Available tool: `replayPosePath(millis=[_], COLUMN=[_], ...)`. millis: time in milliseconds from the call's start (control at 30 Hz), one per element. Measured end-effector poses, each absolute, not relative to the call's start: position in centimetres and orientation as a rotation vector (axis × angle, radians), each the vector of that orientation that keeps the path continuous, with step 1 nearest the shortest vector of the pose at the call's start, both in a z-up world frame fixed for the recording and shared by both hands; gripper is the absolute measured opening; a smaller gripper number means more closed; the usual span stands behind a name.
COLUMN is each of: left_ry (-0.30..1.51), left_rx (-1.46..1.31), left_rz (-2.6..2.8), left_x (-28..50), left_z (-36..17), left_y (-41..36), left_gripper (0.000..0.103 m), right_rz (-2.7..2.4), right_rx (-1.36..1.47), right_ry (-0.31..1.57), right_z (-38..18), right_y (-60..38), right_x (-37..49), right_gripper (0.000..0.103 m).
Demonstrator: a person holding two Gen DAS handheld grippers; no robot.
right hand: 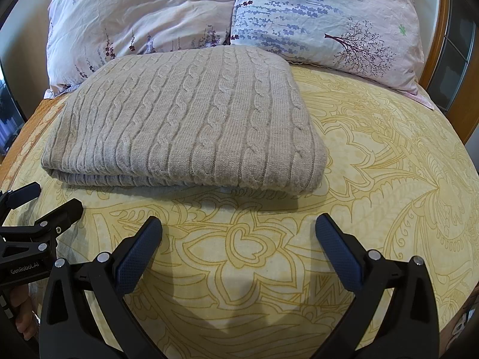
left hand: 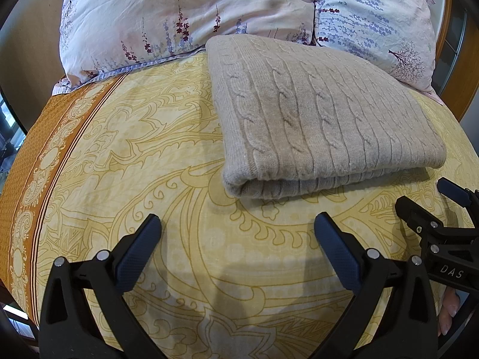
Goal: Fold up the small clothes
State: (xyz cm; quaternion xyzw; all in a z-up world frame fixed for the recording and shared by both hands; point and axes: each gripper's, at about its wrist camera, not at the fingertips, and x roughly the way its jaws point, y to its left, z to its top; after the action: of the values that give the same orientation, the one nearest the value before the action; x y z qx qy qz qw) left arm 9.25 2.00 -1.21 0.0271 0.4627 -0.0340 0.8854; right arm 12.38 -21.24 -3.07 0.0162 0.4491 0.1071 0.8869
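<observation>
A beige cable-knit sweater (left hand: 323,119) lies folded into a flat rectangle on the bed; it also shows in the right wrist view (right hand: 185,119). My left gripper (left hand: 238,224) is open and empty, hovering over the bedspread just short of the sweater's near folded edge. My right gripper (right hand: 238,224) is open and empty, also just short of that near edge, more to the right. The right gripper shows at the right edge of the left wrist view (left hand: 425,200), and the left gripper shows at the left edge of the right wrist view (right hand: 45,200). Neither touches the sweater.
The bed has a yellow patterned bedspread (left hand: 167,155) with an orange border (left hand: 33,161) on the left. Two floral pillows (left hand: 179,15) (right hand: 326,15) lie behind the sweater at the headboard. A wooden bed frame (right hand: 440,42) runs along the right.
</observation>
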Motion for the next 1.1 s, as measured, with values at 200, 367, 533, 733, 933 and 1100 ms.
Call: replayPosePath(millis=[200,367,533,733,933,1100], left_ry=[0.963,0.964,0.969,0.968,0.968,0.969], left_rx=[0.056,0.056,0.056,0.056,0.056,0.056], left_rz=[-0.070,-0.070,-0.070,-0.070,-0.071,-0.071], left_x=[9.23,9.23,9.32,9.31,9.32,9.31], left_z=[-1.22,-1.22,-1.24,-1.24,-1.25,-1.25], left_y=[2.01,2.01,1.97,1.99,2.00,1.98], left_gripper=[0.101,0.101,0.101,0.101,0.101,0.101], right_rz=[0.223,0.222,0.222,0.222,0.222,0.222], right_rx=[0.034,0.034,0.034,0.034,0.034,0.034], right_ry=[0.933,0.933,0.933,0.933,0.933,0.933], right_z=[-3.06,-3.05,-3.06,-3.07,-3.07,-3.07], right_y=[-21.25,-21.24,-21.24,-21.24,-21.24,-21.24], right_x=[12.35,12.35,12.35,12.36,12.35,12.34], right_gripper=[0.102,0.102,0.102,0.102,0.102,0.102])
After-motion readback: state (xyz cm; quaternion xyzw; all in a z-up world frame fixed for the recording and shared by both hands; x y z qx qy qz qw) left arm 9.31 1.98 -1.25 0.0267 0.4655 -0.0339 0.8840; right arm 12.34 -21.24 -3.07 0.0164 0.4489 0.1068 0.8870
